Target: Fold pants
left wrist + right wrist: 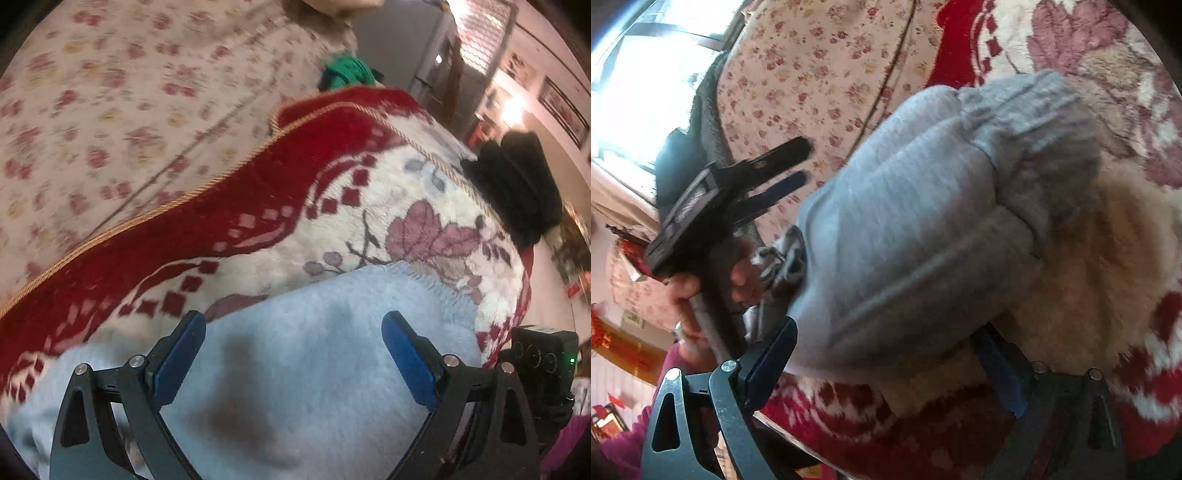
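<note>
**A:** How many things are there, counted?

**B:** One pair of grey pants (923, 229), folded into a thick bundle, lying on one red and cream plush blanket (258, 206) with a gold cord edge. Under the blanket is one floral bedsheet (122, 110). Two grippers: the left gripper (293, 354) and the right gripper (886, 369), each with two blue-padded fingers.

**A:** How do the jaws stand?

**B:** Both are spread wide. The left one hangs over the pale fleecy cloth, pinching nothing. The right one straddles the near edge of the bundle, but its pads do not press on it.

**A:** What is hard to make out?

**B:** The right wrist view is blurred, and the right gripper's right-hand finger is in shadow. In the left wrist view the pants are cut off at the bottom, with a dark patch I cannot identify. A green cloth (347, 72) and a dark heap (517, 184) lie far off, unclear.

**A:** What does only one view show?

**B:** Only the right wrist view shows the person's hand (701, 291) gripping the left tool's handle, beside the drawstring (783, 262).
</note>
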